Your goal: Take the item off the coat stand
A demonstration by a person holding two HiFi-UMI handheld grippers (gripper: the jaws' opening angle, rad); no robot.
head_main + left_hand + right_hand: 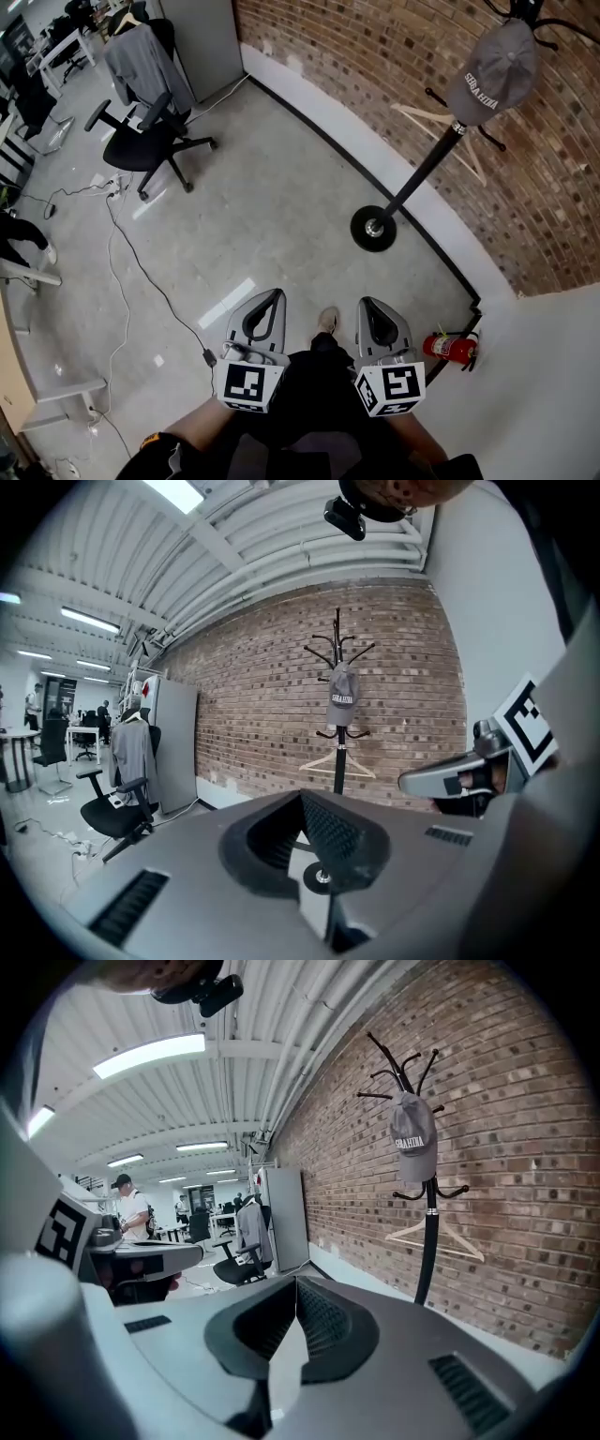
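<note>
We list one grey cloth cap (492, 73), soft and domed, hung high on a slim black metal coat stand (422, 173) with a round base. The stand is on smooth concrete floor (262, 206) beside the rough brick wall (375, 56). A wooden hanger (441, 127) hangs below the cap, and a red fire extinguisher (448, 347) is near. The cap hangs lengthwise down the pole, lettering towards us. Left claw (278, 293) and right claw (366, 302) are closed, empty and well apart from it.

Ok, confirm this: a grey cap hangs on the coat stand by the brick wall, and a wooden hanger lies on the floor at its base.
One error. The grey cap hangs on the coat stand by the brick wall, but the wooden hanger hangs from the stand's lower hooks, not on the floor; the right gripper view shows it.
</note>
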